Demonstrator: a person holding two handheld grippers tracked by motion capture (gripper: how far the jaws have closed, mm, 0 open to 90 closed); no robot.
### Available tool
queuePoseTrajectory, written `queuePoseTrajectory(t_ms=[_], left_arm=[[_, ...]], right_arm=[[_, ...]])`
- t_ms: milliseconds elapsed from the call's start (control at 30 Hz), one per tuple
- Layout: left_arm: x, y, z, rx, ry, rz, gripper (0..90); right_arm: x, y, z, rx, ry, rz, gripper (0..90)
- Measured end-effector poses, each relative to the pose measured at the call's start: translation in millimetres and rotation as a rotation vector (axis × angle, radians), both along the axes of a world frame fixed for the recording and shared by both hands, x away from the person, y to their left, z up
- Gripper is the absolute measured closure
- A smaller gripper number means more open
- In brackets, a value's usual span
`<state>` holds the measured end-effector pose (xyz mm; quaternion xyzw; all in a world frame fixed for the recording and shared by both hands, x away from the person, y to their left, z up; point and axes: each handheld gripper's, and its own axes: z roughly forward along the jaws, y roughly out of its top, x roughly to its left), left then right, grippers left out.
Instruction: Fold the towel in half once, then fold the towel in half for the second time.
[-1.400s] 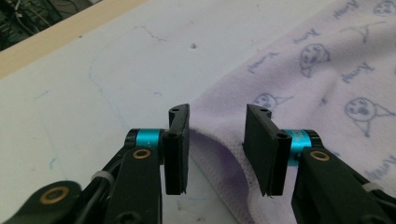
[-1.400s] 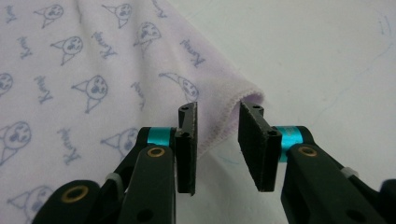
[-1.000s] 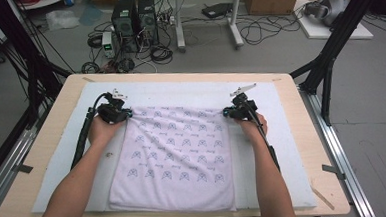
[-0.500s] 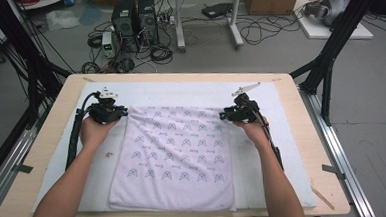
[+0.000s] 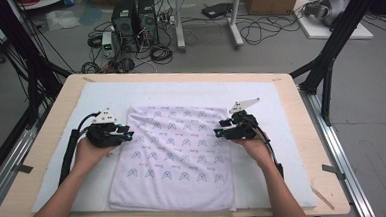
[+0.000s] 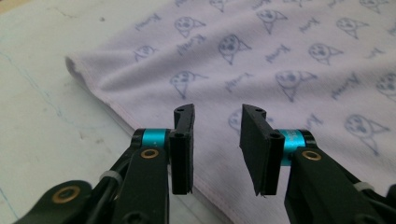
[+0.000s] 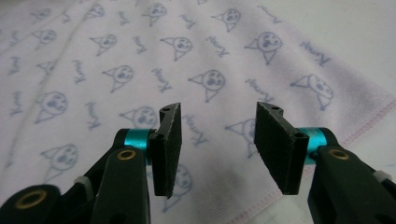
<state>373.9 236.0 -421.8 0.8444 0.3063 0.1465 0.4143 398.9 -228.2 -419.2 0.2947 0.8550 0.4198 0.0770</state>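
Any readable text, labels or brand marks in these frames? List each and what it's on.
"Kuromi" (probable reading; the script is slanted and soft): repeated in blue beside cartoon faces all over the white printed towel, seen in both gripper views.
Same print on the towel in the high view: too small to read.
Computer towers on the floor: no legible label.
Left tongs and right tongs: no markings.

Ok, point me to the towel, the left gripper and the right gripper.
towel (image 5: 173, 159): high view, middle of the printed cloth.
left gripper (image 6: 217, 140): left gripper view, gap midway between its open fingertips, over the towel's hem.
right gripper (image 7: 217, 140): right gripper view, gap midway between its open fingertips, above the cloth.
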Motion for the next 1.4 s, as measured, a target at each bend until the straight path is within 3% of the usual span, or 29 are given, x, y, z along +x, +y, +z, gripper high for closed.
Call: queuePoseTrajectory(t_ms=[133,267,500,600,667,767,867,1033,1300,1400], left_arm=[[-4.4,8.3,-0.3,-0.036,0.021,0.014,59.2],[-2.3,13.2,1.0,-0.063,0.024,0.036,54.6],[9.9,16.6,-2.1,-0.052,0.018,0.106,49.4],[13.2,18.9,-3.3,-0.060,0.024,0.123,49.7],[16.6,18.6,1.5,-0.051,0.035,0.125,49.2],[21.7,16.6,17.0,-0.072,0.009,0.132,46.7],[27.9,12.3,31.2,-0.065,-0.008,0.123,46.3],[36.2,5.8,43.3,-0.059,-0.022,0.118,45.6],[52.5,4.2,28.0,-0.023,0.024,0.140,46.1],[56.5,5.6,23.4,-0.039,0.042,0.153,46.7]], right_arm=[[-6.7,-4.7,0.5,0.028,-0.008,-0.003,46.2],[-5.2,-7.0,-3.2,0.047,0.019,-0.032,37.7],[1.9,-0.9,-7.8,0.065,0.020,-0.062,33.3],[9.4,3.2,-3.1,0.031,0.015,-0.056,31.8],[14.9,4.9,2.9,0.013,0.006,-0.056,30.4],[23.7,5.3,14.4,0.007,0.004,-0.065,29.9],[28.5,5.7,26.3,0.005,-0.023,-0.069,29.7],[30.8,5.3,34.9,-0.003,-0.049,-0.070,29.1],[42.2,-2.0,22.5,-0.036,-0.010,-0.119,29.1],[46.3,-5.3,18.7,-0.042,-0.009,-0.137,29.1]])
